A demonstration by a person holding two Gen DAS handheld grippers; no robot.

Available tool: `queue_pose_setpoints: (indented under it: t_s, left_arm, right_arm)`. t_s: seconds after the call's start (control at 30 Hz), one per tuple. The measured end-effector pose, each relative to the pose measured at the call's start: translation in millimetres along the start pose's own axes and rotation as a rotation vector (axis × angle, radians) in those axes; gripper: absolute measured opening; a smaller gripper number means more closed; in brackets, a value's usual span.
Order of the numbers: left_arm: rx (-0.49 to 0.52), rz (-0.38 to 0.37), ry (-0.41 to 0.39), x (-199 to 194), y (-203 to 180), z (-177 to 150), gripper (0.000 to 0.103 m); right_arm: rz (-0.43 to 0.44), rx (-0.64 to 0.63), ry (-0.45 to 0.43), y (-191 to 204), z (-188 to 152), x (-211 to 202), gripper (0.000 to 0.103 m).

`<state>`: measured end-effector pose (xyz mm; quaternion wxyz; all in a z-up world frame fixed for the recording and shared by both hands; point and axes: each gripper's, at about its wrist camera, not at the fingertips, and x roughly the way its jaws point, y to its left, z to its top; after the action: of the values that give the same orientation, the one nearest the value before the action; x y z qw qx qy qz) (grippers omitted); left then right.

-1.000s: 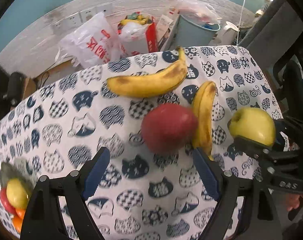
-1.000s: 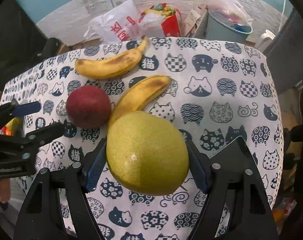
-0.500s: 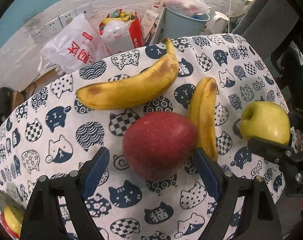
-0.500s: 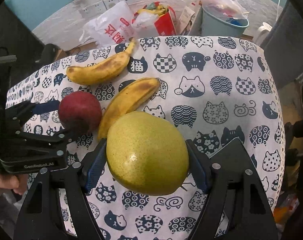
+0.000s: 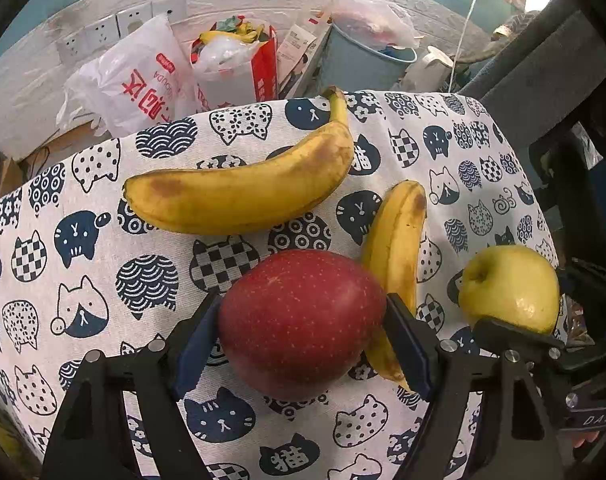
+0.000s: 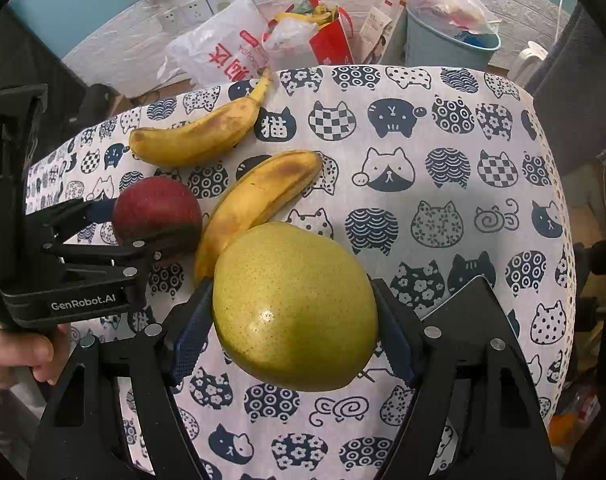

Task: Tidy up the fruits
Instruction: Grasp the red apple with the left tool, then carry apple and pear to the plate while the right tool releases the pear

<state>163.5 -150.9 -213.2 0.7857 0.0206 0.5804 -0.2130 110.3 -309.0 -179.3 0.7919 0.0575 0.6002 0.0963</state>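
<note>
**Me:** Left wrist view first: my left gripper (image 5: 303, 336) has its blue pads pressed on both flanks of the red apple (image 5: 301, 320), which sits on the cat-print cloth (image 5: 83, 240). The right-hand finger (image 5: 407, 344) is wedged between the apple and the shorter banana (image 5: 397, 264), lying over that banana's near end.

**Partner:** So what worries you?

**Me:** If I lift carelessly, I think that finger could drag or roll the banana with it. The apple is round and smooth, so a pinch off its widest part might let it squirt forward toward the longer banana (image 5: 243, 196).

**Partner:** And your other hand?

**Me:** My right gripper (image 6: 295, 336) is pinching the green pear (image 6: 295, 308), pads tight on either side. I cannot tell whether it is clear of the cloth or resting on it. It is near the left tool (image 6: 75, 276), so I would guess the two could knock together if both swing the same way.

**Partner:** Anything at the edges?

**Me:** The cloth drapes over the far edge; a loose fruit could roll off there.
</note>
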Motion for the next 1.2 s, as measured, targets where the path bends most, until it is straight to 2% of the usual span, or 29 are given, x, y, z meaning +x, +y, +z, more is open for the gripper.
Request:
queue_pose_setpoints:
  t_s: [0.2,0.6,1.0,1.2]
  left_arm:
    - [0.042,0.049,-0.012,-4.5,-6.9,-9.8,0.081]
    - [0.001,0.09,-0.053,-42.6,9.0,-27.8,0.081]
    - [-0.043,0.136,-0.115,-103.6,33.3,-64.5,0.081]
    - [-0.099,0.156,-0.126,-129.3,56.0,-81.0,0.081]
  right_arm:
    - [0.001,-0.011,-0.006,3.7,1.7,-1.3,0.076]
    - [0.008,-0.046,-0.035,20.1,2.7,-12.8,0.076]
    - [0.078,-0.133,-0.089,73.3,5.4,-35.8,0.076]
    - [0.112,-0.196,-0.12,107.3,6.4,-48.9,0.076]
